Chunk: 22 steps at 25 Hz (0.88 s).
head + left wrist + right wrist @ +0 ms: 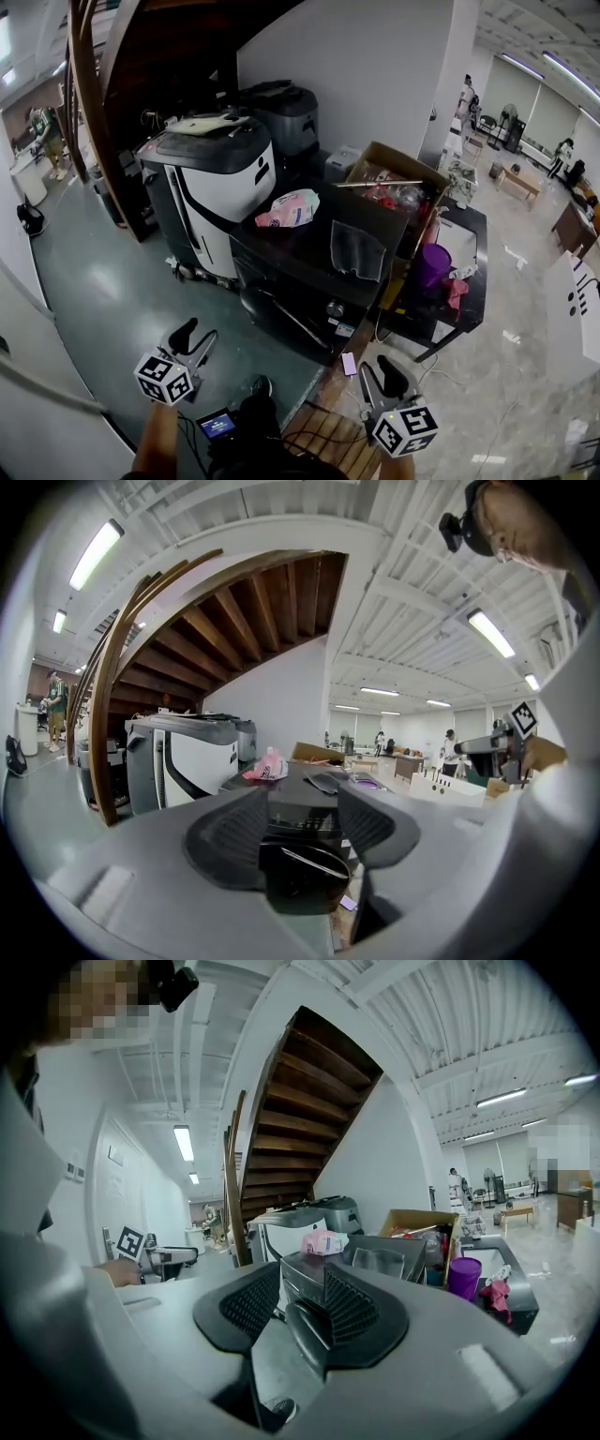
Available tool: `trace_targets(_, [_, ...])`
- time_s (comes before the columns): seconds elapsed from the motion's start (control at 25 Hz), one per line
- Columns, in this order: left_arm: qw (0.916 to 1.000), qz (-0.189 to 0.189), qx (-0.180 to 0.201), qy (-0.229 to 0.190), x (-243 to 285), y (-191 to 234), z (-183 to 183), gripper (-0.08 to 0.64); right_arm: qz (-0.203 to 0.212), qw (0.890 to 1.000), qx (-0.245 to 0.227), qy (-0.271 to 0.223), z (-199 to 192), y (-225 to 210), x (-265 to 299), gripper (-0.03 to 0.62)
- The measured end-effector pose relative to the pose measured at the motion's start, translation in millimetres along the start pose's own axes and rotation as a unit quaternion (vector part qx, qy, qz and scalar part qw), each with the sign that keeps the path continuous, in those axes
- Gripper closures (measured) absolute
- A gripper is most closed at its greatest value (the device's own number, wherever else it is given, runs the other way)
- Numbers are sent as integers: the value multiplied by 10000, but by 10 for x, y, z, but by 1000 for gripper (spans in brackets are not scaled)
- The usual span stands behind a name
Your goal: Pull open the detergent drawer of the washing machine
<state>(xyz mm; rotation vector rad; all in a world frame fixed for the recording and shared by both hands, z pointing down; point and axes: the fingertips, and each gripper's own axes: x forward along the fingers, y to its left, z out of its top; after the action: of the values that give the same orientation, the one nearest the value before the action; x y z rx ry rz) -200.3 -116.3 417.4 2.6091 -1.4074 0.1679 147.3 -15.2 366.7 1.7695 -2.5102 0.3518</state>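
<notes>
A black front-loading washing machine (309,281) stands in the middle of the head view, and its round door (272,314) faces me. The detergent drawer is lost in the dark strip along the top of its front. My left gripper (199,330) hovers over the green floor, short of the machine and to its left. My right gripper (380,367) hovers short of its right front corner. Both point at the machine, touch nothing, and have their jaws drawn in with nothing held. The machine (302,832) shows beyond the left gripper (302,808), and the machine (302,1283) also shows beyond the right gripper (305,1293).
A pink bag (291,208) and a grey pouch (358,248) lie on the machine's top. A white-and-black appliance (216,178) stands to its left, under a wooden staircase (103,94). To the right are a cardboard box (394,183) and a purple cup (432,262) on a low black table (473,281).
</notes>
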Motion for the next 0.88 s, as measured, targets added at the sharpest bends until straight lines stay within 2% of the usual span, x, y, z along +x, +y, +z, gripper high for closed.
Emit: trace_targets(0.88, [9992, -111, -288, 249, 933, 463, -198, 298, -194, 9994, 151, 238, -72, -342, 469, 463])
